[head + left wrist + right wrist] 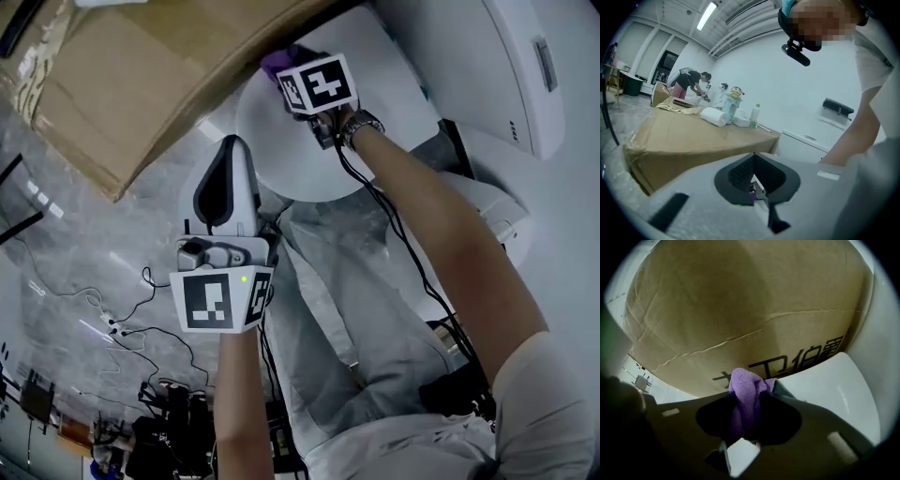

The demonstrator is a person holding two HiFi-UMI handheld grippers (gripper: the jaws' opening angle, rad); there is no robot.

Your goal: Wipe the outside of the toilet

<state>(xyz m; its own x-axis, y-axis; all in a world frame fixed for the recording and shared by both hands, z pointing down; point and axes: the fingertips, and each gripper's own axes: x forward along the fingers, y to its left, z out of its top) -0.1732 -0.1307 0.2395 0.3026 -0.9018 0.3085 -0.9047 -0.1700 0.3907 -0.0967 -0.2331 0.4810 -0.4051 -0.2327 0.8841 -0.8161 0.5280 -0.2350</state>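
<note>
Nearest the wearer, the left gripper (232, 148) has its jaws together on nothing, left of the one white toilet (281, 155); the toilet's long axis runs away from the wearer; the right gripper (751, 404), the closer of two, is clamped on one purple cloth (745, 385) at the lid's far rim, beside one cardboard box (141, 75).

The left claw (231, 155) is a white shell with a black pad. It and the right claw (286, 70) each carry a cube of black-and-white square markers (the left cube (217, 300) shows a green light). A black cable (394, 225) runs along the right arm. The person wears a metal wristband (361, 127), a white short sleeve (548, 394) and grey trousers (347, 281).
</note>
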